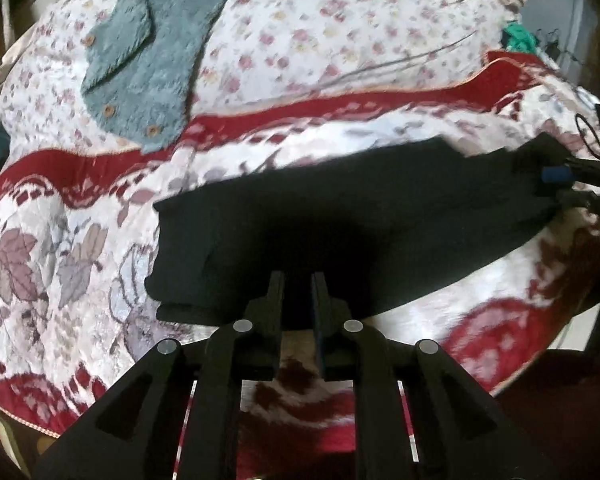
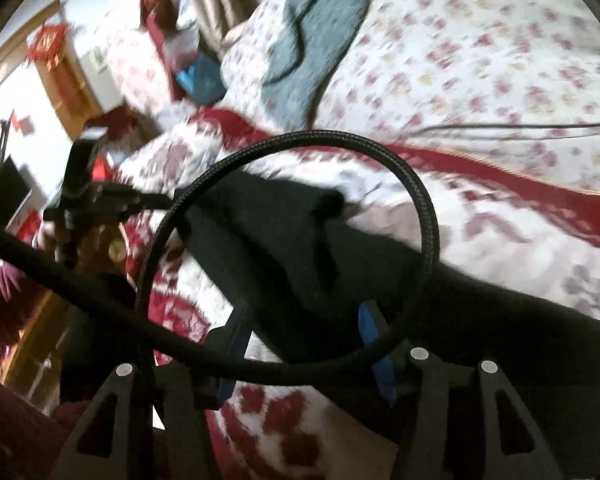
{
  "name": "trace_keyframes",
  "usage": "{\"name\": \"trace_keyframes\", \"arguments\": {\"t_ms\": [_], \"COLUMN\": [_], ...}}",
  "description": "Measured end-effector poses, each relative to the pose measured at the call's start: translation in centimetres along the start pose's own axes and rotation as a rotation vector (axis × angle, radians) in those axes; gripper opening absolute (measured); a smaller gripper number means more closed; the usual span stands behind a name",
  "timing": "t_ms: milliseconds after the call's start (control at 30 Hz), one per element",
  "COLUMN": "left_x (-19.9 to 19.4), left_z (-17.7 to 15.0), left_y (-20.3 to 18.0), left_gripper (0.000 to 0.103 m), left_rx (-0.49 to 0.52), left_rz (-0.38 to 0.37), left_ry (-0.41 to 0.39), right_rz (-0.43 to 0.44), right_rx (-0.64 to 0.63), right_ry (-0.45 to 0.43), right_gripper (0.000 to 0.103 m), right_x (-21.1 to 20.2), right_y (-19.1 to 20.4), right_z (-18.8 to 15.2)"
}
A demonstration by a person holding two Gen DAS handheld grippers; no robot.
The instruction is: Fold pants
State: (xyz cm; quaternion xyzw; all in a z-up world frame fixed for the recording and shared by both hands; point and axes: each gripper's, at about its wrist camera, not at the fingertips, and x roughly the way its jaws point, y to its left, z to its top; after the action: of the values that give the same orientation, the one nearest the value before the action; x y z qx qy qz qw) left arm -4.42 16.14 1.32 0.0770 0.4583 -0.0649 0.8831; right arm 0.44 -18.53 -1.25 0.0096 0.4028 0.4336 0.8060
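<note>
The black pants (image 1: pixel 340 224) lie folded in a long band on the red-and-white floral blanket (image 1: pixel 60 240). My left gripper (image 1: pixel 298 280) has its fingers nearly together at the near edge of the pants, pinching the fabric edge. In the right wrist view the pants (image 2: pixel 284 248) run from the centre to the lower right. My right gripper (image 2: pixel 304 320) is open, its blue-padded fingers (image 2: pixel 370 328) on either side of the cloth. The right gripper also shows in the left wrist view (image 1: pixel 556 174) at the pants' far right end.
A teal fleece garment (image 1: pixel 148 40) with buttons lies on a flowered white quilt (image 1: pixel 340 20) behind the pants. A black braided cable (image 2: pixel 420 208) loops across the right wrist view. Furniture and red decorations (image 2: pixel 48 44) stand to the left of the bed.
</note>
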Motion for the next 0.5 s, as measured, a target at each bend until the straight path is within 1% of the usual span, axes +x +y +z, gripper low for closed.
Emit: {"name": "trace_keyframes", "arguments": {"t_ms": [100,133,167,200,233,267,300,333,400,467,500], "left_x": [-1.6,-2.2,-2.7,-3.0,-3.3,-3.4,-3.4,-3.3,-2.6,-1.4,-0.7], "left_z": [0.7,1.0,1.4,1.8,2.3,2.7,3.2,3.6,4.5,5.6,6.1], "left_y": [-0.8,-1.1,-1.5,-2.0,-2.9,-3.6,-4.7,-5.4,-7.5,-9.9,-11.2], "left_gripper": [0.01,0.01,0.014,0.024,0.04,0.047,0.052,0.052,0.052,0.052,0.052], "left_rx": [-0.011,-0.022,-0.032,-0.035,-0.032,-0.027,-0.017,-0.009,0.018,0.06,0.082], "left_rz": [-0.022,-0.04,-0.067,-0.089,-0.118,-0.136,-0.167,-0.187,-0.235,-0.252,-0.262], "left_ry": [-0.039,-0.053,-0.065,-0.075,-0.091,-0.103,-0.114,-0.116,-0.115,-0.118,-0.115], "right_rz": [-0.065,-0.102,-0.13,-0.164,-0.211,-0.26,-0.289,-0.332,-0.375,-0.397,-0.392], "right_rx": [0.031,0.049,0.062,0.074,0.088,0.1,0.11,0.133,0.18,0.221,0.233], "right_ry": [-0.026,-0.03,-0.028,-0.023,-0.017,-0.012,-0.008,0.001,0.012,0.006,-0.003], "right_gripper": [0.053,0.053,0.053,0.053,0.053,0.053,0.054,0.056,0.062,0.062,0.062], "right_x": [-3.1,-4.4,-5.2,-5.9,-7.0,-7.9,-8.5,-9.4,-10.7,-11.7,-12.0], "right_y": [-2.4,-3.6,-4.5,-5.4,-6.4,-7.5,-8.2,-9.3,-11.0,-12.2,-12.6], "right_z": [-0.6,-1.0,-1.4,-1.7,-1.8,-2.1,-2.2,-2.8,-3.1,-3.6,-3.7]}}
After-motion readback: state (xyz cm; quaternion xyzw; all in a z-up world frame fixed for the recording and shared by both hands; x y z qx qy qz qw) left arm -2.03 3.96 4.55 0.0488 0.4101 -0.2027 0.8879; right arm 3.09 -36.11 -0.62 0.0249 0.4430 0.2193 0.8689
